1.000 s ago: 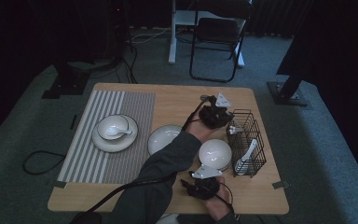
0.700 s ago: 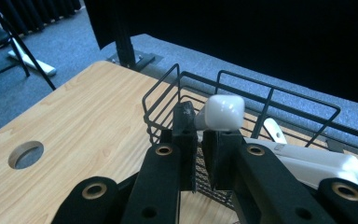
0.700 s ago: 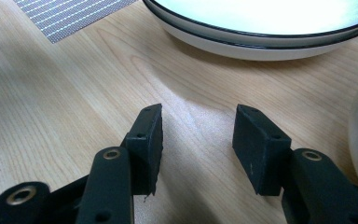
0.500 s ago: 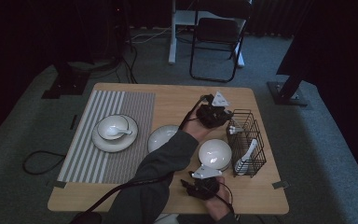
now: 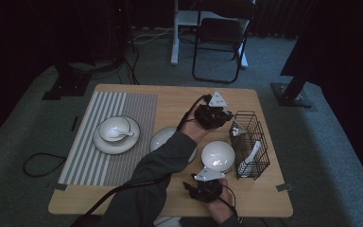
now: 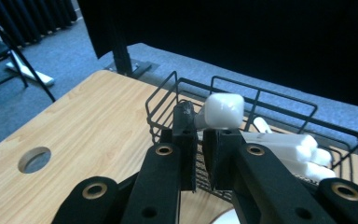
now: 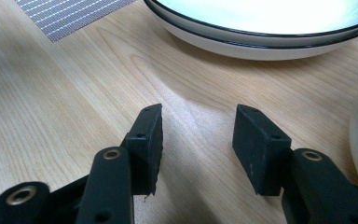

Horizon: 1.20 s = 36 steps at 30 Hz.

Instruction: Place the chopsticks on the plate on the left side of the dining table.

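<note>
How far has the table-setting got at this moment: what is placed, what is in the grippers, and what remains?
Done: a plate with bowl and spoon sits on the striped mat. In hand: the left gripper is shut on a white spoon at the wire basket. Left: the second plate and second bowl lie off the mat; the right gripper rests open.

Mat [image 5: 123,137] sat left on desk [image 5: 179,97], bowl-on-plate [image 5: 116,135] on it; wire basket [image 5: 251,144] at right, spoons [image 5: 249,158] inside, bowl [image 5: 218,156] just left
</note>
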Each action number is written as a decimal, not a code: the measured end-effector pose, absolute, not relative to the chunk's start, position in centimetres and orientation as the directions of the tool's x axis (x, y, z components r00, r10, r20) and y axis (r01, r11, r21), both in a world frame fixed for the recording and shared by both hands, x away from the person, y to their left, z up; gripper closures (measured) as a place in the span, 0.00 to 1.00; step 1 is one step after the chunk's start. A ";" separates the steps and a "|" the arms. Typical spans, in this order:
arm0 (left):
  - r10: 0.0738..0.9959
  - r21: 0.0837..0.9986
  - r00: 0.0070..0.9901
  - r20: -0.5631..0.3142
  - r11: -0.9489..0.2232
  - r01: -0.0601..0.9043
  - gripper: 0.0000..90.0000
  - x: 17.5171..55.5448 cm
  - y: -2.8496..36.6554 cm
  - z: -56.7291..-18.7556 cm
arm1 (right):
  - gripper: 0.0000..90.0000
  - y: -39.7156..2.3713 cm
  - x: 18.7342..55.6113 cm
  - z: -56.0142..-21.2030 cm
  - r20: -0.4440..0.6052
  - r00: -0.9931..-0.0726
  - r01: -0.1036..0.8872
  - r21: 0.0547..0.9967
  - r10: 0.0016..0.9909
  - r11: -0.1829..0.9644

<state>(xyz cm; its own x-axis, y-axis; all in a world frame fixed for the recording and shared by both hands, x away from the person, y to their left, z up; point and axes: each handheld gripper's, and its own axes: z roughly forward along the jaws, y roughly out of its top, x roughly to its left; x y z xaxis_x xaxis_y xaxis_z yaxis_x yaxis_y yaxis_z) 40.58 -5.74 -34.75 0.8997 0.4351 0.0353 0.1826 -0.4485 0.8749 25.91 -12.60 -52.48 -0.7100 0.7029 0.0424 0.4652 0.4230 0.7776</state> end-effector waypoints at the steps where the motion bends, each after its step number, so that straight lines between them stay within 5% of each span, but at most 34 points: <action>1: 0.435 0.876 0.900 0.035 -0.447 0.183 0.94 40.6 -5.6 -34.7 | 0.58 -12.6 25.9 -52.5 0.041 -0.710 0.465 0.777 0.703 0.424; 36: 0.404 0.914 0.914 0.035 -0.384 0.135 0.94 39.1 1.9 -31.0 | 0.58 -12.5 26.0 -52.5 0.040 -0.714 0.465 0.773 0.699 0.431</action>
